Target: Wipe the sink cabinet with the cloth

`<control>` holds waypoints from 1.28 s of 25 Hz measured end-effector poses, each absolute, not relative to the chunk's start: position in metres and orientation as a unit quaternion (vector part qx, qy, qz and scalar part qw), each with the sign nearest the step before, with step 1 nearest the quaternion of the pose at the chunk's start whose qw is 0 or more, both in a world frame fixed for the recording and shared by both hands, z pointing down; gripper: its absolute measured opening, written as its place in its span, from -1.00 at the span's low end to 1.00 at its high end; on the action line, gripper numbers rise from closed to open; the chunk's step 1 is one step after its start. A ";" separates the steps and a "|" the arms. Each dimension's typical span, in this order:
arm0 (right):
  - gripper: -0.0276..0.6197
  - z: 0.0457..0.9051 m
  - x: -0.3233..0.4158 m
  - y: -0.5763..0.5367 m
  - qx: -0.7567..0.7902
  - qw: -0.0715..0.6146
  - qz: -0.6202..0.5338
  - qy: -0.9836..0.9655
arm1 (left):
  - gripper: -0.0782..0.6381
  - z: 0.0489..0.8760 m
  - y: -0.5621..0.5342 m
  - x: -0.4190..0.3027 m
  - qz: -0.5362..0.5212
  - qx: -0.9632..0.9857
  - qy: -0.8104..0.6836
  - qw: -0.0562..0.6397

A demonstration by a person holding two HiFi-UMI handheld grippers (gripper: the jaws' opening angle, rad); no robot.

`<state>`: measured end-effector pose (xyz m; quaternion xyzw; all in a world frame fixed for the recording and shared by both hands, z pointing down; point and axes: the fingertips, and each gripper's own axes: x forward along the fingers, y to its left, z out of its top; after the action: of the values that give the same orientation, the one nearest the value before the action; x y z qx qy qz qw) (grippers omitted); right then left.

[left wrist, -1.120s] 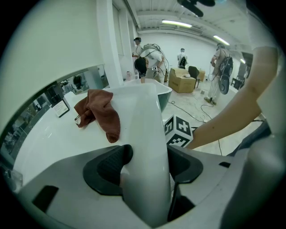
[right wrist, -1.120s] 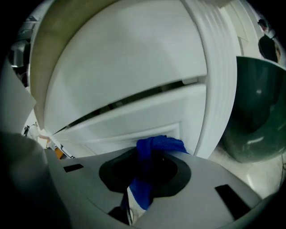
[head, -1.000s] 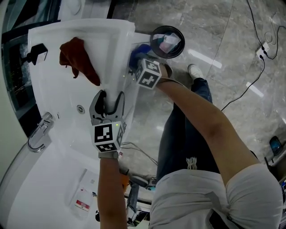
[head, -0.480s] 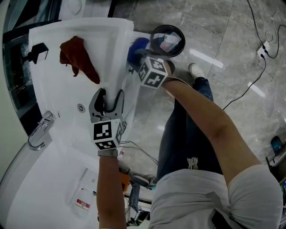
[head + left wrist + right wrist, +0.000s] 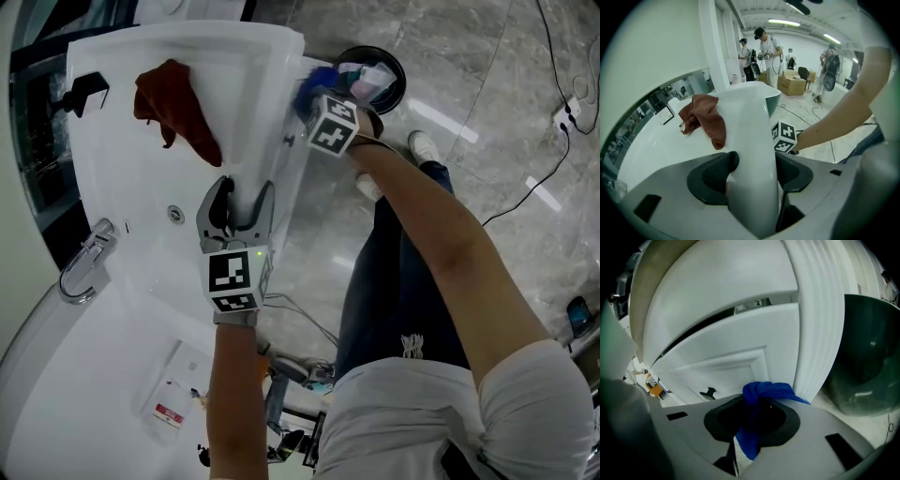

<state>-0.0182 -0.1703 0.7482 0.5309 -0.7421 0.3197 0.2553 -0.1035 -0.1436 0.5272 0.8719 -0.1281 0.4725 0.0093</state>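
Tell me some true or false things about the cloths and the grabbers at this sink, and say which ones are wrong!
1. The right gripper holds a blue cloth. True.
2. The brown cloth lies on the floor. False: it lies up on the white sink.
3. The left gripper clamps the sink rim. True.
4. The blue cloth is inside the bowl. False: it is outside, down at the cabinet front.
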 end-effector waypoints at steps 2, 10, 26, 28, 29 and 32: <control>-0.69 0.760 -0.019 -0.169 0.525 0.263 0.333 -0.738 | -0.04 0.527 -0.143 -0.103 0.472 0.872 -0.128 0.011; -0.69 0.797 -0.023 -0.171 0.512 0.276 0.365 -0.728 | -0.03 0.523 -0.144 -0.099 0.467 0.875 -0.127 0.012; -0.69 0.819 -0.074 -0.160 0.492 0.272 0.335 -0.756 | -0.03 0.523 -0.145 -0.100 0.464 0.876 -0.128 0.017; -0.69 0.819 -0.086 -0.157 0.479 0.275 0.330 -0.766 | -0.03 0.523 -0.145 -0.099 0.464 0.876 -0.128 0.017; -0.69 0.818 -0.095 -0.156 0.470 0.275 0.327 -0.772 | -0.03 0.523 -0.145 -0.100 0.465 0.876 -0.128 0.017; -0.69 0.815 -0.122 -0.150 0.446 0.270 0.322 -0.790 | -0.03 0.525 -0.144 -0.103 0.468 0.874 -0.127 0.016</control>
<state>-0.1222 -0.1505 0.8147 0.4459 -0.7905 0.3216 0.2700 -0.1027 -0.1441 0.5246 0.8744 -0.1275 0.4679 0.0164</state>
